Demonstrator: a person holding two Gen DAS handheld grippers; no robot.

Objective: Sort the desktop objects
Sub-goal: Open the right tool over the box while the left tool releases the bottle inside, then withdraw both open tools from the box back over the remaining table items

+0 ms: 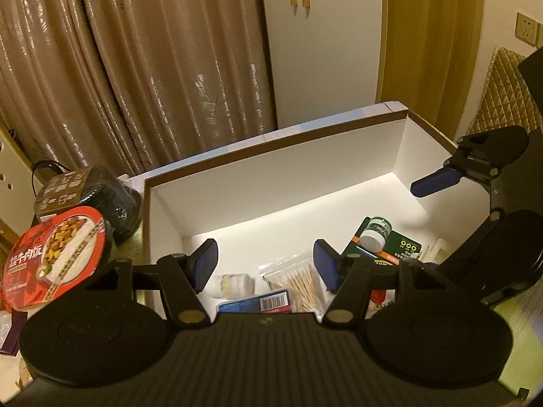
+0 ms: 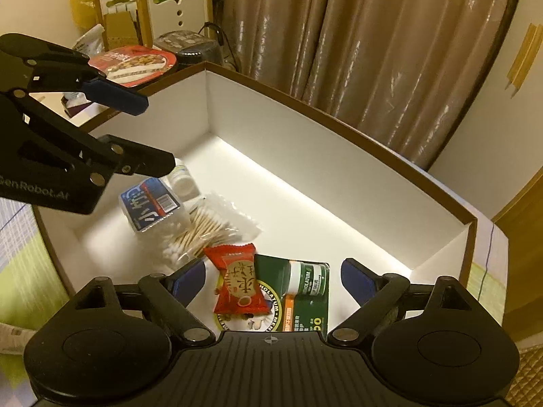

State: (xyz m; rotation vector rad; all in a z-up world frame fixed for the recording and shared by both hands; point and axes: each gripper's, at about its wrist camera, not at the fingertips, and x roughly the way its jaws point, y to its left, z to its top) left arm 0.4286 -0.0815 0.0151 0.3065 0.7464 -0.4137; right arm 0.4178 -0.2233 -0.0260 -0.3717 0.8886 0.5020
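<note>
Both tools hang over the open white box [image 2: 305, 142], and each stands with its jaws apart and nothing between them: the left hand-held gripper [image 1: 264, 264] above the box's left end, the right hand-held gripper [image 2: 273, 281] above its right end.

On the box floor lie the small things. The swab bag [image 2: 210, 227] is thin clear film around a loose bundle of wooden sticks; it is very light and crinkly, and would slip and sag, so a pinch across the middle of the bundle should hold better than one on the film's edge. Partly on it lies the tissue pack [image 2: 152, 203], soft, squashy and wrapped in slick plastic; take it across its short sides. Just beside that lies a small white bottle [image 2: 183, 179], rigid and round, likely to roll.

The red sachet [image 2: 241, 281] is a glossy, puffed foil, light and slippery, and overlaps the green card [image 2: 312, 312]. That card is flat and stiff, with a small hard jar [image 2: 307, 278] blistered on it; the jar's bulge offers the surest hold.

Outside, on the table, a foil-lidded bowl [image 1: 57, 254] leans beside the box wall.
</note>
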